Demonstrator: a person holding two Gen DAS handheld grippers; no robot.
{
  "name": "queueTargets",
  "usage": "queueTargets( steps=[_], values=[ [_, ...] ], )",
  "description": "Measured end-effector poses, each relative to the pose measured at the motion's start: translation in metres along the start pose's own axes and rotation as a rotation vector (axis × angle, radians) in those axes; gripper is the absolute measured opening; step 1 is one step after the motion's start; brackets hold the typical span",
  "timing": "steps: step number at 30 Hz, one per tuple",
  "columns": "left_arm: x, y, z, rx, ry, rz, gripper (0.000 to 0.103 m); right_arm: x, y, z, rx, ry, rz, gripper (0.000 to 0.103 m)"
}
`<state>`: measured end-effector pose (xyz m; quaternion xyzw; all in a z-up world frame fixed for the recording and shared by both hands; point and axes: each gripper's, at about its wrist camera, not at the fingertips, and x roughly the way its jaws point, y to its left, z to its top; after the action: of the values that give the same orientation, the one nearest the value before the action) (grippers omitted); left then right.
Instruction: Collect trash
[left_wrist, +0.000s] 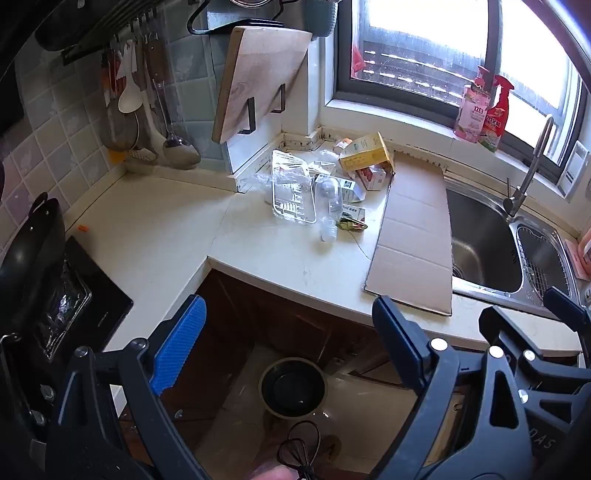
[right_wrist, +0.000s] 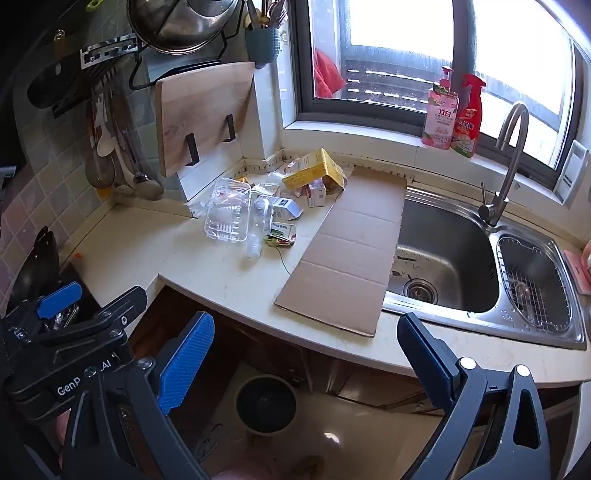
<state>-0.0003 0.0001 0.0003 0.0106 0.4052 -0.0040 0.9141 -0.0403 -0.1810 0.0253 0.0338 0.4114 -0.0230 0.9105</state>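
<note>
A pile of trash lies in the counter corner: a clear plastic tray (left_wrist: 291, 188) (right_wrist: 227, 214), a clear plastic bottle (left_wrist: 328, 203) (right_wrist: 260, 221), a yellow carton (left_wrist: 365, 153) (right_wrist: 314, 170), small white and red boxes (left_wrist: 373, 177) (right_wrist: 317, 194) and a green wrapper (left_wrist: 351, 223) (right_wrist: 279, 240). A flat cardboard sheet (left_wrist: 413, 236) (right_wrist: 351, 247) lies beside the pile. A dark bin (left_wrist: 293, 387) (right_wrist: 266, 402) stands on the floor below the counter. My left gripper (left_wrist: 288, 343) and right gripper (right_wrist: 306, 358) are both open and empty, held in front of the counter edge above the bin.
A steel sink (right_wrist: 443, 258) with a faucet (right_wrist: 506, 162) is to the right. A cutting board (left_wrist: 258, 81) leans at the back. Utensils (left_wrist: 147, 110) hang on the left wall. A black pan (left_wrist: 33, 258) sits on the stove. Spray bottles (right_wrist: 454, 110) stand on the windowsill.
</note>
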Motion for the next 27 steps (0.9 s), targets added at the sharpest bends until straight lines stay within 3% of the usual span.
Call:
queueTargets(
  steps=[27],
  values=[
    [0.021,-0.007,0.007,0.001,0.05,0.046,0.091,0.03,-0.009,0.007,0.016,0.009,0.003,0.1]
  ],
)
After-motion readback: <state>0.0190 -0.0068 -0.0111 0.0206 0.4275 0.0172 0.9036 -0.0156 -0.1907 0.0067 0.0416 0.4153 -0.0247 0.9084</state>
